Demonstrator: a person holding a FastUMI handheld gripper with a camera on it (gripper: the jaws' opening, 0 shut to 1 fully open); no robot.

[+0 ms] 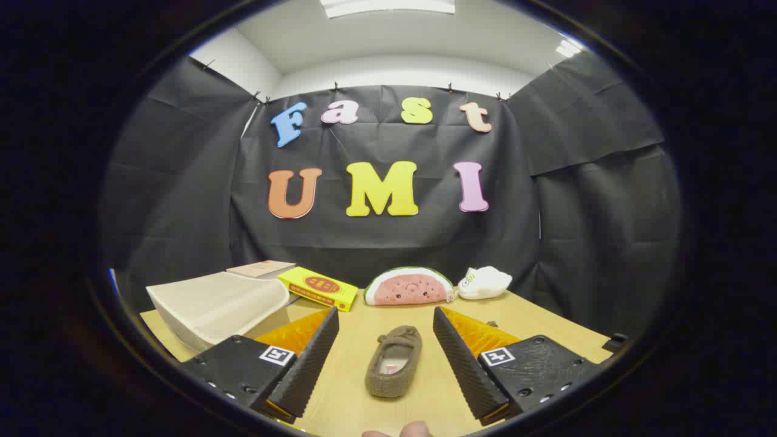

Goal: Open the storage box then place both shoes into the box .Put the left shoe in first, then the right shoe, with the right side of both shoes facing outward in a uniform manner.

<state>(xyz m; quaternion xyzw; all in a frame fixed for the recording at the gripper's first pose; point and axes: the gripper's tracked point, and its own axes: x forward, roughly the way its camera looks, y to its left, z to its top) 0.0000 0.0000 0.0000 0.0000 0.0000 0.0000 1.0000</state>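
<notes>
Gripper view, far left: I see the storage box on the table, a pale shallow box with its lid seemingly swung back behind it; the fisheye bends it, so I only judge it open.

Left finger: it stands just right of the box, pointing forward over the tabletop and touching nothing.

Yellow carton: lies flat beyond the left finger, between the box and the toys at the back.

Shoe: one brown slipper lies on the table between my fingers, toe away from me, opening up, apart from both fingers.

Gripper: jaws wide apart, holding nothing, with the slipper in the gap.

Watermelon plush: sits near the back wall, beyond the slipper.

White soft toy: just right of the plush, well clear of my path.

Right finger: mirrors the left, free of the slipper.

Fingertips of a person: peek in nearest me, below the slipper.

Step in hand: I judge the box-opening done and the first shoe pickup under way; no shoe is in the box.

Next move: I need to lower over the slipper, close on its sides, then carry it left to the box, with its right side outward.

Doubt: I cannot tell whether this is the left shoe.
</notes>
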